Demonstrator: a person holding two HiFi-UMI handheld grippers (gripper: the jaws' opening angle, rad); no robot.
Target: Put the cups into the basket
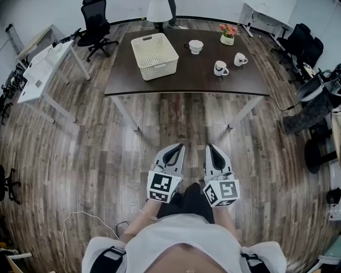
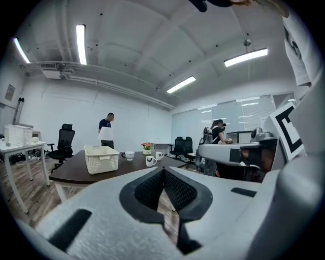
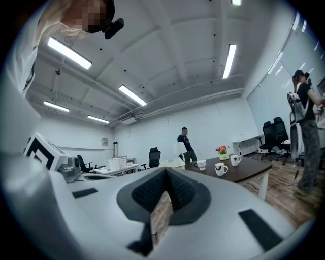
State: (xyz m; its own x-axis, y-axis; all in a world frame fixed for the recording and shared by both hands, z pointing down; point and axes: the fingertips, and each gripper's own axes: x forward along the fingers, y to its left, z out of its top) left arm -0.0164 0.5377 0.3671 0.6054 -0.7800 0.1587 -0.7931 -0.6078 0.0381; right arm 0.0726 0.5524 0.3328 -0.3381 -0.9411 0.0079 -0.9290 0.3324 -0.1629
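Note:
A white perforated basket (image 1: 154, 56) stands on the left part of a dark brown table (image 1: 181, 80). Three white cups are on the table to its right: one at the back (image 1: 195, 46), two with dark marks nearer the right edge (image 1: 220, 68) (image 1: 240, 59). Both grippers are held low in front of my body, well short of the table. My left gripper (image 1: 177, 148) and right gripper (image 1: 212, 148) are side by side, both shut and holding nothing. The left gripper view shows the basket (image 2: 102, 158) and a cup (image 2: 150, 161) beyond the shut gripper (image 2: 163, 170). The right gripper view shows a cup (image 3: 221, 168) past the gripper (image 3: 165, 172).
A small pot of flowers (image 1: 227, 34) stands at the table's back right. A person (image 1: 160, 10) stands behind the table. A white desk (image 1: 45, 66) and a black office chair (image 1: 96, 26) are at the left, more chairs (image 1: 301, 42) at the right. Wood floor lies between me and the table.

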